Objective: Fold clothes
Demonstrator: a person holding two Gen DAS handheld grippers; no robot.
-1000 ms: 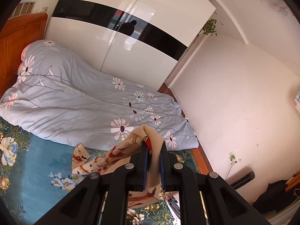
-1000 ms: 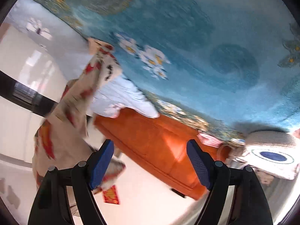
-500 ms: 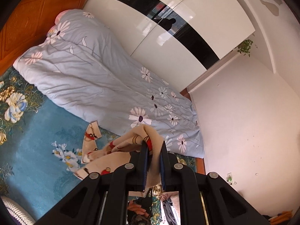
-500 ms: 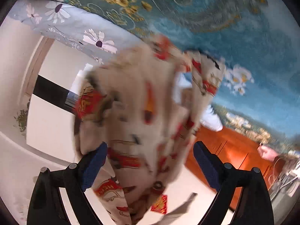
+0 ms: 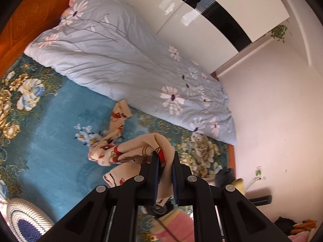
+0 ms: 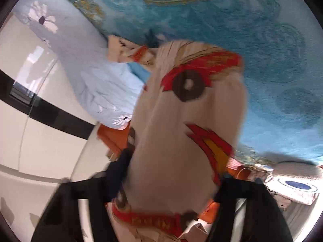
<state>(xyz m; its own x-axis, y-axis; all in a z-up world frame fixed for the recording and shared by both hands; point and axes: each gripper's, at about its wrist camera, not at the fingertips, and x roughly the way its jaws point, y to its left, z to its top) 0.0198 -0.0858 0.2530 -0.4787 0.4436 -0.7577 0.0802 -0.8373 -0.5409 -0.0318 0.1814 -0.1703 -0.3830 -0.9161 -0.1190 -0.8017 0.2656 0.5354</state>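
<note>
**Operator:** Holding a bunched fold of the cream cotton garment with red cartoon prints (image 5: 129, 153) in my left gripper (image 5: 165, 162); its 2 fingers are nearly closed on the cloth. The rest trails down onto the blue floral bedspread (image 5: 50, 133), 1 end lying just beside the pale blue daisy-print duvet (image 5: 129, 60).

**Observer:** And the right gripper (image 6: 171, 173)?

**Operator:** Spread wide, with the garment filling the gap between its fingers. The view is blurred, so I judge it has no grip yet. To do this well I'd close on 1 edge only, then pull both hands apart so the cloth hangs flat before laying it down.

**Observer:** Room?

**Operator:** An orange wooden headboard (image 5: 26, 14), a glossy white wardrobe with a black band (image 5: 201, 22), pink walls, and a round crocheted white-and-blue cushion (image 5: 26, 219) on the bed.
</note>
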